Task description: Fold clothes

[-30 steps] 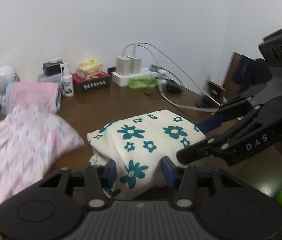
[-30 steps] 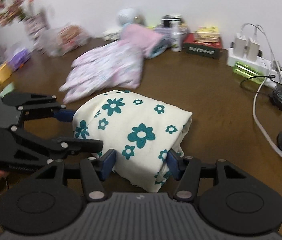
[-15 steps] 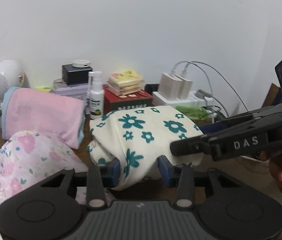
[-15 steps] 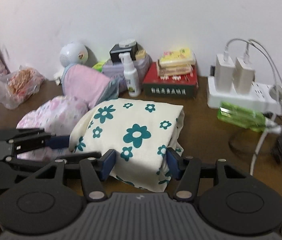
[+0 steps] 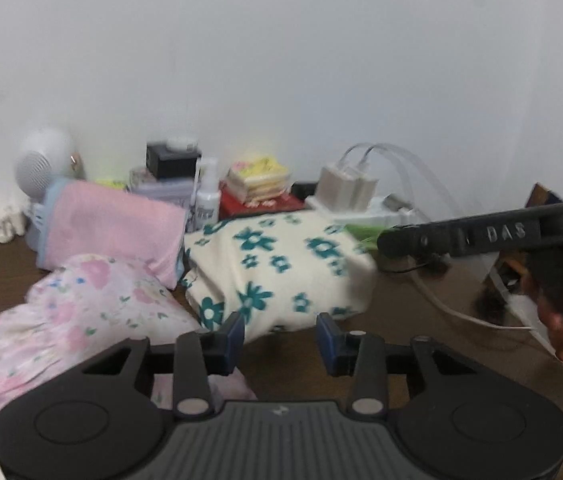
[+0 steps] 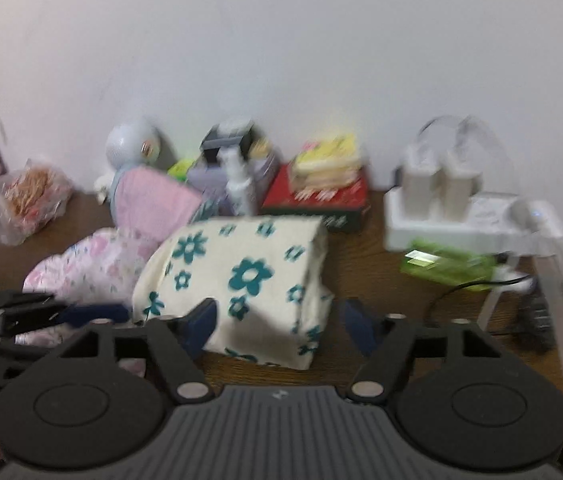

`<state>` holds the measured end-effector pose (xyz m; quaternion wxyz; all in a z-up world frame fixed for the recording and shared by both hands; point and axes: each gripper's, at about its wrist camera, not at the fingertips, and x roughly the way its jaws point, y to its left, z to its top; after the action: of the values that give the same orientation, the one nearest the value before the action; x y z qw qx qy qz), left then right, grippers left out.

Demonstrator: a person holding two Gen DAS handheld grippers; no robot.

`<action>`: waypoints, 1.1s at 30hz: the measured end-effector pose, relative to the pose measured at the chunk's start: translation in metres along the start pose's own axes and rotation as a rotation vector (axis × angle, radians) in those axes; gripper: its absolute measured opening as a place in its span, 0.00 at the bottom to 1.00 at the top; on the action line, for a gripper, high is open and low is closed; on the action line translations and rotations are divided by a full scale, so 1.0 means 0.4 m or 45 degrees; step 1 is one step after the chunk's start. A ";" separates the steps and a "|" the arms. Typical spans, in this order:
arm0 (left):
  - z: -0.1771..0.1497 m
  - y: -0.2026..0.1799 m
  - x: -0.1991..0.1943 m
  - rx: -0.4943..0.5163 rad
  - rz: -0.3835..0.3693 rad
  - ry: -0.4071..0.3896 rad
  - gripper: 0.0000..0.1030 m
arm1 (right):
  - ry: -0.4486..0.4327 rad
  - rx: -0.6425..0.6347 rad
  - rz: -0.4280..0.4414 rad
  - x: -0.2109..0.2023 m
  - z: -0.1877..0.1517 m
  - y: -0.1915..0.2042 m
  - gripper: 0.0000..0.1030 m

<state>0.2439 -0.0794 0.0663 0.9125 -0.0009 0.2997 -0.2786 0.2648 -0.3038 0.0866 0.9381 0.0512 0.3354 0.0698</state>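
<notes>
A folded cream garment with teal flowers (image 5: 281, 264) lies on the brown table near the back wall, also in the right wrist view (image 6: 241, 276). My left gripper (image 5: 280, 338) is open, just in front of the garment's near edge and free of it. My right gripper (image 6: 279, 326) is open, with the garment's near edge between its fingers but not pinched. The right gripper also shows at the right of the left wrist view (image 5: 393, 242). A loose pink floral garment (image 5: 69, 320) lies left of the folded one.
A folded pink towel (image 5: 113, 228), a white fan (image 5: 41, 164), a spray bottle (image 5: 207, 200), a red box with tissue packs (image 6: 321, 196), a white power strip with chargers (image 6: 449, 216) and cables line the back wall. A green packet (image 6: 441, 266) lies at right.
Both grippers carried the folded flowered garment back towards the wall, set it down next to the pink towel, opened and drew back a little.
</notes>
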 end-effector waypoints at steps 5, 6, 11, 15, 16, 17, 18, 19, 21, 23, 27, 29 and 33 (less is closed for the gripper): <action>-0.024 -0.077 -0.231 0.003 0.092 -0.087 0.56 | -0.082 0.033 -0.007 -0.207 -0.005 0.032 0.82; -0.043 -0.092 -0.277 0.000 0.123 -0.109 0.60 | -0.092 0.035 -0.003 -0.250 -0.016 0.045 0.87; -0.170 -0.149 -0.464 -0.036 0.266 -0.169 0.79 | -0.132 -0.035 0.090 -0.458 -0.127 0.147 1.00; -0.309 -0.187 -0.514 -0.114 0.423 -0.132 0.83 | -0.105 -0.026 0.084 -0.544 -0.255 0.221 1.00; -0.343 -0.198 -0.518 -0.126 0.465 -0.115 0.83 | -0.080 -0.012 0.061 -0.550 -0.291 0.239 1.00; -0.376 -0.209 -0.522 -0.132 0.502 -0.100 0.83 | -0.055 0.002 0.038 -0.556 -0.327 0.258 1.00; -0.401 -0.220 -0.525 -0.115 0.511 -0.094 0.83 | -0.039 0.009 0.014 -0.559 -0.365 0.276 1.00; -0.427 -0.230 -0.527 -0.097 0.520 -0.087 0.83 | -0.025 0.004 -0.013 -0.556 -0.404 0.296 1.00; -0.460 -0.236 -0.525 -0.104 0.524 -0.076 0.83 | -0.001 -0.001 -0.071 -0.540 -0.473 0.327 1.00; -0.474 -0.222 -0.512 -0.139 0.524 -0.060 0.83 | 0.016 0.021 -0.132 -0.517 -0.528 0.343 1.00; -0.496 -0.179 -0.480 -0.204 0.535 -0.019 0.83 | 0.033 0.081 -0.231 -0.469 -0.613 0.355 1.00; -0.513 -0.160 -0.480 -0.242 0.532 -0.001 0.83 | 0.028 0.095 -0.264 -0.449 -0.632 0.350 1.00; -0.536 -0.139 -0.492 -0.295 0.541 -0.012 0.84 | 0.030 0.063 -0.293 -0.421 -0.648 0.351 1.00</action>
<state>-0.0329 0.0091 0.0074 0.9458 -0.0437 0.3187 -0.0442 -0.0426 -0.1804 0.0117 0.9344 0.0348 0.3516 -0.0460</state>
